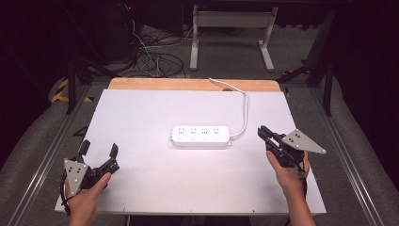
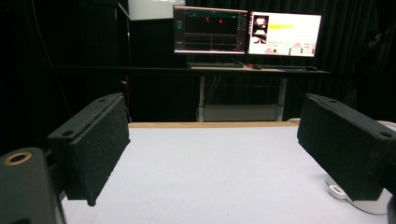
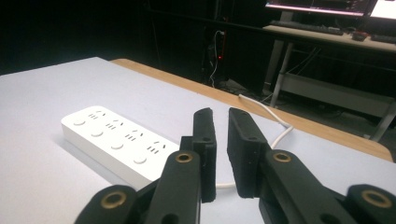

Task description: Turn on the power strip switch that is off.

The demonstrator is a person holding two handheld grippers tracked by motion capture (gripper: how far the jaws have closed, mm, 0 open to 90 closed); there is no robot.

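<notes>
Between my two grippers sits a white power strip on the table, its cord trailing off toward the far edge. My left gripper is well off to the strip's left with the jaws spread wide and nothing in them. My right gripper hangs just beside the strip's cord end, jaws nearly pressed together with only a thin gap, empty too.

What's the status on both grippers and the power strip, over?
Left gripper open, empty, near the table's left corner. Right gripper nearly shut, empty, just right of the power strip. Strip flat mid-table, cord trailing off the far edge. Nothing in the way.
</notes>
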